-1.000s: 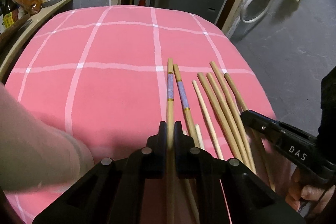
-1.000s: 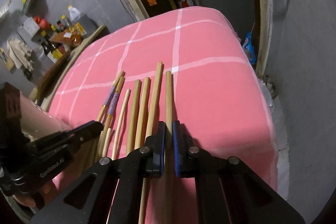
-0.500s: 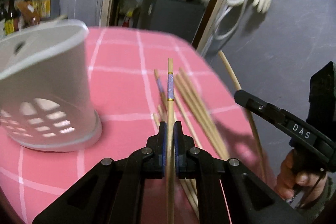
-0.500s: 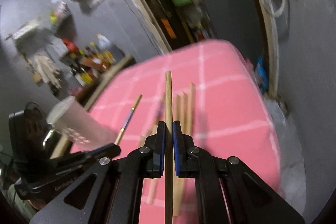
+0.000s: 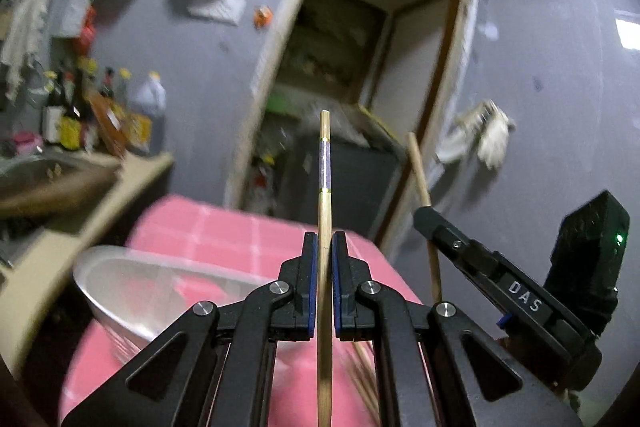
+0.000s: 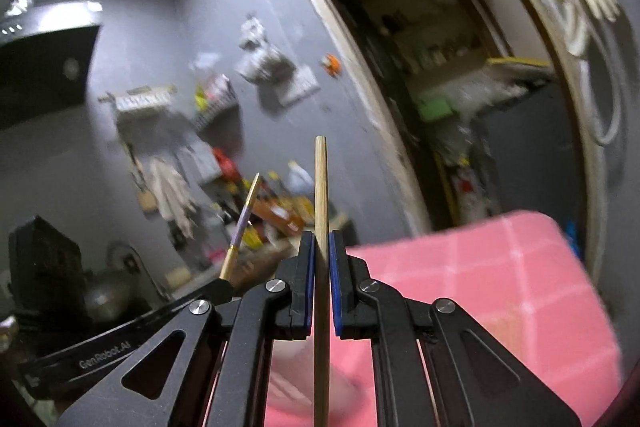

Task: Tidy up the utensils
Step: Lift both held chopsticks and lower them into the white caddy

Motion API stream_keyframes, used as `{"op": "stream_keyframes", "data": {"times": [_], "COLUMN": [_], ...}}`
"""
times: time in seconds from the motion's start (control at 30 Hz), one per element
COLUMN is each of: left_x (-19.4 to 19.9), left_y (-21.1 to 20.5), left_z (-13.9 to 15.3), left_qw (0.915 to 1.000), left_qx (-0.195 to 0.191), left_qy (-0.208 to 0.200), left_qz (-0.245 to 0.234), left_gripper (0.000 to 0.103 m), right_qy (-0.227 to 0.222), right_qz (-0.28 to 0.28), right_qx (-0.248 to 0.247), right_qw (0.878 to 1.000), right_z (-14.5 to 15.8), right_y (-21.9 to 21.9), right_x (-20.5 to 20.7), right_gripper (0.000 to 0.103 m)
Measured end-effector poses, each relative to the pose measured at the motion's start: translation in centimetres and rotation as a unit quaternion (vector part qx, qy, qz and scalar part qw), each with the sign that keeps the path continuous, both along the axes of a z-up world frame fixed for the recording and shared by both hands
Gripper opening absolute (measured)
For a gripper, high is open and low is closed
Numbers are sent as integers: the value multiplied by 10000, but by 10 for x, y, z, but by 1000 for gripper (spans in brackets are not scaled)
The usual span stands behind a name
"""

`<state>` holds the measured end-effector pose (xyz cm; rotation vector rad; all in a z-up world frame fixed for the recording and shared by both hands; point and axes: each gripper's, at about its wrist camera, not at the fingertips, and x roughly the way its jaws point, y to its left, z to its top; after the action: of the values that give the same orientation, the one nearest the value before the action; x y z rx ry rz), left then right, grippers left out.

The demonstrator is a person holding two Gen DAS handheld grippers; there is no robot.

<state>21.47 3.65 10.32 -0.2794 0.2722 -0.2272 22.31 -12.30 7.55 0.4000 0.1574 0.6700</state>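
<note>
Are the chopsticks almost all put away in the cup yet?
Not yet. Nothing looks put away: what shows inside the white holder looks empty. In hand: the left gripper is shut on the purple-banded chopstick, and the right gripper is shut on a plain wooden chopstick, both lifted off the pink tablecloth. Left: drop these two in; a few blurry chopsticks remain on the cloth.

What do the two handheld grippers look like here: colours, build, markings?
Both are matte black with angular linkage arms, silver pivot screws and blue-edged finger pads. The right gripper carries white "DAS" lettering and a black box showing a green light. The left gripper reads "GenRobot.AI" in grey. No cables or sleeves are visible.
</note>
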Motion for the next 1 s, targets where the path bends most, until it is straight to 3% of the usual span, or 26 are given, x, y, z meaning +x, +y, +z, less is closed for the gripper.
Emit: {"op": "stream_keyframes", "data": {"times": [0.2,0.43,0.77,1.0], "left_x": [16,30,29,28], "left_y": [71,129,136,126], "left_z": [11,6,-14,-28], "left_qw": [9953,9846,9716,9697], "left_qx": [-87,-519,-658,-549], "left_qy": [-532,-1000,-1333,-1318], "left_qz": [807,1337,1840,1985], "left_gripper": [4,4,4,4], "right_qy": [-665,-1053,-1270,-1202], "right_qz": [-68,-574,-917,-1047], "right_qx": [350,370,372,302], "right_qw": [9971,9921,9870,9868], "right_z": [28,24,2,-9], "right_y": [45,61,63,64], "right_x": [19,23,31,35], "right_gripper": [5,5,5,5]}}
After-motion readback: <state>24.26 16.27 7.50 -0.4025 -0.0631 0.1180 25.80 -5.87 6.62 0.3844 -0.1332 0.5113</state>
